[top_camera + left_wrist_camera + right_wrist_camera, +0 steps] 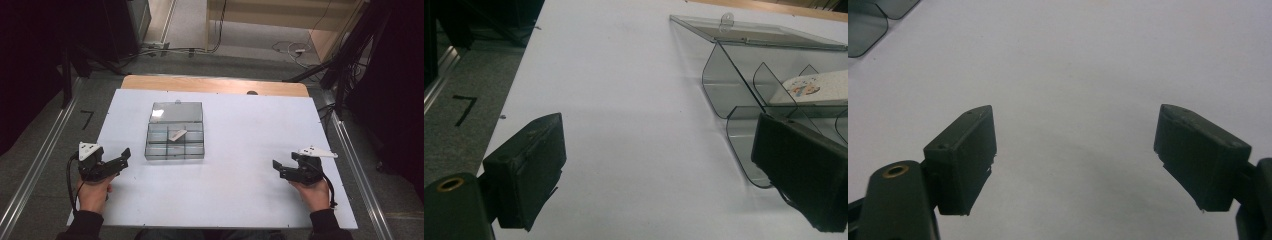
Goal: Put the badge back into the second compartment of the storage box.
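Note:
A clear grey compartment box (pixel 175 140) sits on the white table (pixel 240 140) left of the middle, with its lid (pixel 177 112) folded back flat. A small white piece (pixel 177 134) lies in one of its middle compartments. From the left gripper view the box (pixel 744 125) is close ahead on the right, and the white piece (pixel 819 90) shows a small coloured mark. My left gripper (pixel 122 157) rests at the table's left edge, open and empty (pixel 659 165). My right gripper (pixel 279 167) rests near the right front, open and empty (pixel 1075 160).
The wooden tabletop edge (pixel 215 84) shows behind the white sheet. Metal rails (pixel 45 150) run along both sides on the floor, and cables (pixel 290 48) lie beyond the table. A box corner (pixel 868 25) shows at the top left of the right gripper view.

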{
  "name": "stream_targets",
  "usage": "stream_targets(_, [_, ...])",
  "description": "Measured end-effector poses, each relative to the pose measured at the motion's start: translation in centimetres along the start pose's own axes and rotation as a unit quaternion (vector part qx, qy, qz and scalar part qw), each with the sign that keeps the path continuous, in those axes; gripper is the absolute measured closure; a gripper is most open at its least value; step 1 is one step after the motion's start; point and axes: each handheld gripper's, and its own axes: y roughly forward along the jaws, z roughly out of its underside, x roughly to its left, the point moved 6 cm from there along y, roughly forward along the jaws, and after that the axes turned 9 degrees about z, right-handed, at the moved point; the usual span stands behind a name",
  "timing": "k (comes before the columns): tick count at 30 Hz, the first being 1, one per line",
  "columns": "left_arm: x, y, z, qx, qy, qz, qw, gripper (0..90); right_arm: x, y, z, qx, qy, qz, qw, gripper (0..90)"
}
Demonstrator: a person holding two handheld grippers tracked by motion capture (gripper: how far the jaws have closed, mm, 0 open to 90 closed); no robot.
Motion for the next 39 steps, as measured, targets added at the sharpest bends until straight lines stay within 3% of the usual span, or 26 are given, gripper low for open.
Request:
stream_targets(21, [-0.3, 0.0, 0.1, 0.003, 0.004, 0.001, 1.0, 7.4, -2.9, -1.7, 1.5, -0.003, 0.024, 0.023, 0.9994, 16.0])
stream_targets(39, [-0.4, 0.0, 0.1, 0.002, 0.004, 0.002, 1.0, 7.5, -5.7, -2.6, 3.2, 0.007, 0.044, 0.058, 0.9973, 16.0])
